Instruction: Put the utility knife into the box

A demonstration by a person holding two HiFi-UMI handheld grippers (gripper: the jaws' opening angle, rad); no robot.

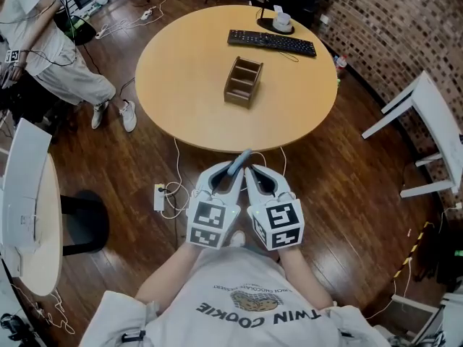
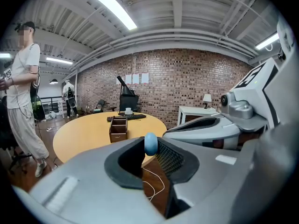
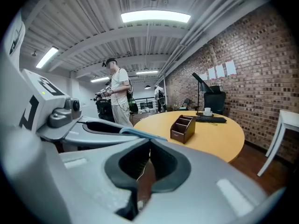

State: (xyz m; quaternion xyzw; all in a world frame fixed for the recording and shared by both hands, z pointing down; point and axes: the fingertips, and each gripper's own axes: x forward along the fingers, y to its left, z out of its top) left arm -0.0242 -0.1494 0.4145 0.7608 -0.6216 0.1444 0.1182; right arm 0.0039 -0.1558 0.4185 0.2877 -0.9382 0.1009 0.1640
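Note:
In the head view, the brown wooden box [image 1: 243, 82] with open compartments stands near the middle of the round table [image 1: 181, 100]. Both grippers are side by side over the floor, short of the table's near edge. My left gripper [image 1: 234, 172] is shut on the blue-grey utility knife [image 1: 241, 159], whose end sticks out toward the table. In the left gripper view the knife's rounded blue end [image 2: 150, 143] sits clamped between the pads, and the box [image 2: 118, 128] lies ahead. My right gripper [image 1: 252, 172] is shut with nothing in it [image 3: 148, 149]; its view shows the box [image 3: 183, 127] and the knife [image 3: 140, 133].
A black keyboard [image 1: 271, 42] and a cup on a dark base [image 1: 281, 24] lie at the table's far edge. A person [image 1: 51, 42] stands at the left. White furniture [image 1: 427, 121] is at the right, another white table [image 1: 29, 215] at the left. Cables and a power strip [image 1: 160, 197] lie on the floor.

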